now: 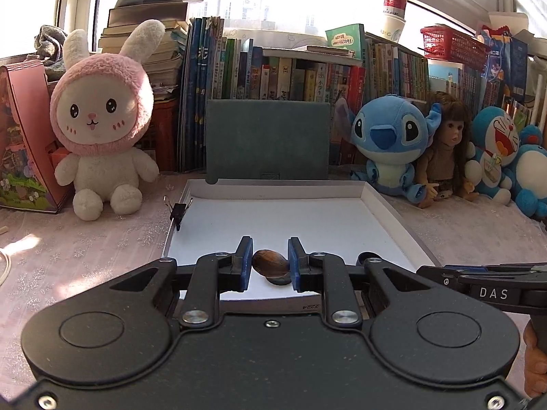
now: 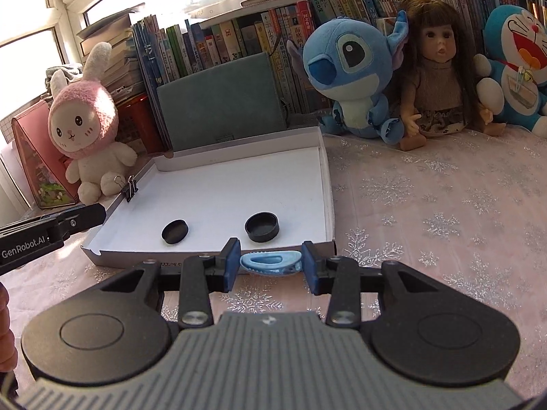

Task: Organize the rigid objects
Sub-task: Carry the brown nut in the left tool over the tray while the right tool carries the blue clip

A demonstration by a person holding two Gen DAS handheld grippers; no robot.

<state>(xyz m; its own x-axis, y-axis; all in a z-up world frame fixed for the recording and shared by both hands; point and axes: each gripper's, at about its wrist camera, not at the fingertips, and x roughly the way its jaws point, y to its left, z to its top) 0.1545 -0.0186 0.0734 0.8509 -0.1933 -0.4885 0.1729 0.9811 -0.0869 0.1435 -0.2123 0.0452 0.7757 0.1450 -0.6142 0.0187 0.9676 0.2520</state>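
While left gripper (image 1: 270,263) clamps nut (image 1: 270,262), right gripper (image 2: 270,261) clamps blue piece (image 2: 270,261)

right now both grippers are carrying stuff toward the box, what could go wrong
The brown nut is round and pinched only at its ends by the left gripper, so it may pop out. The right gripper holds the blue piece short of the box; released there, it misses. It could also bump the caps.

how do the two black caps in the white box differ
The left cap is tilted, its flat closed side showing; the right cap sits level with its hollow side up. The left cap looks slightly smaller. The right cap lies nearer the box wall. Both are round, black, and rest on the white floor.
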